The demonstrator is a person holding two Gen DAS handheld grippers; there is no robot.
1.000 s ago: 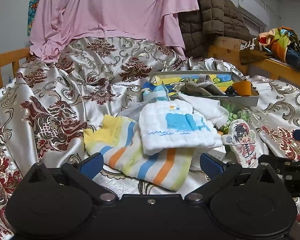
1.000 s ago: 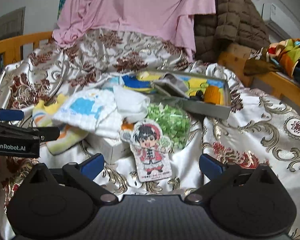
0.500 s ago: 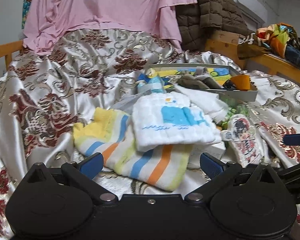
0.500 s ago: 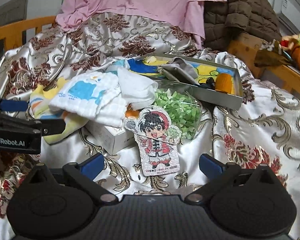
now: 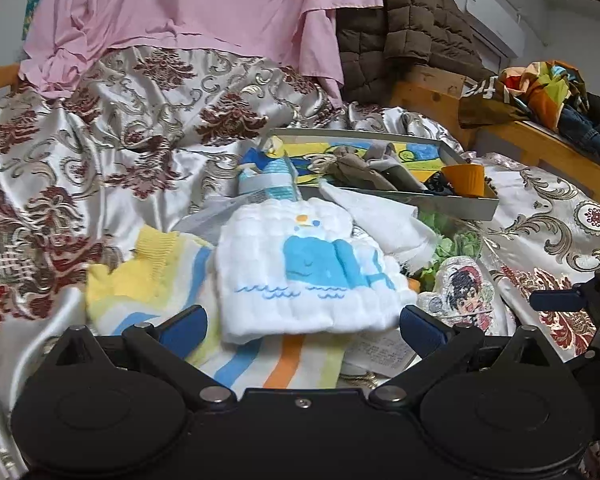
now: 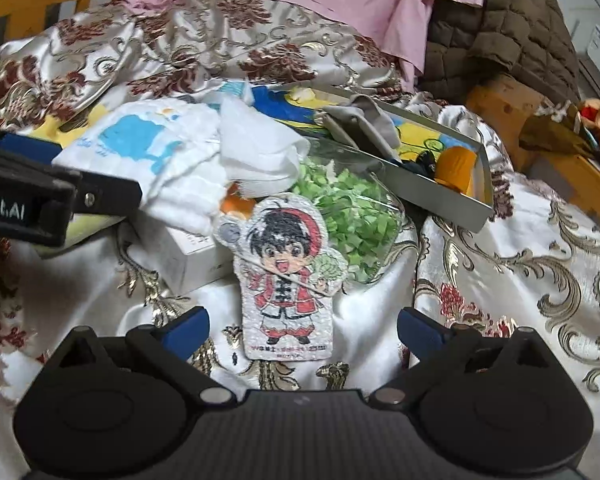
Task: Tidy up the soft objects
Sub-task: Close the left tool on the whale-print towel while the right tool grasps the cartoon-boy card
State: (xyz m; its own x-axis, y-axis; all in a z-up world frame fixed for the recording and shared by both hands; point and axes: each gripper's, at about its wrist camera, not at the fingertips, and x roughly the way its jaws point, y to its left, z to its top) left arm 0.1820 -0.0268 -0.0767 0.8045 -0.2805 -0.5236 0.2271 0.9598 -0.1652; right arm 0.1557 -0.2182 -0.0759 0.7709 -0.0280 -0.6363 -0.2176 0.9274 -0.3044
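A folded white cloth with a blue whale print (image 5: pixel 304 272) lies on a yellow striped towel (image 5: pixel 156 280) on the bed. My left gripper (image 5: pixel 303 328) is open, its fingers either side of the whale cloth's near edge. A cartoon-boy sponge cloth (image 6: pixel 286 272) lies flat in front of my right gripper (image 6: pixel 303 330), which is open with the sponge's lower end between its fingers. The whale cloth (image 6: pixel 140 148) and a crumpled white cloth (image 6: pixel 256 156) show in the right wrist view too. The left gripper's side (image 6: pixel 40 196) shows at the left there.
A metal tray (image 5: pixel 440 200) holding grey cloth and an orange cup (image 5: pixel 464 178) sits behind the pile. A clear bag of green bits (image 6: pixel 348 216) and a white box (image 6: pixel 192 256) lie beside the sponge. A pink sheet (image 5: pixel 204 8) and a brown quilt (image 5: pixel 416 36) hang behind.
Both grippers have moved forward and down toward the pile. The whale cloth now sits between the left fingers, the cartoon sponge between the right fingers. Both remain open.
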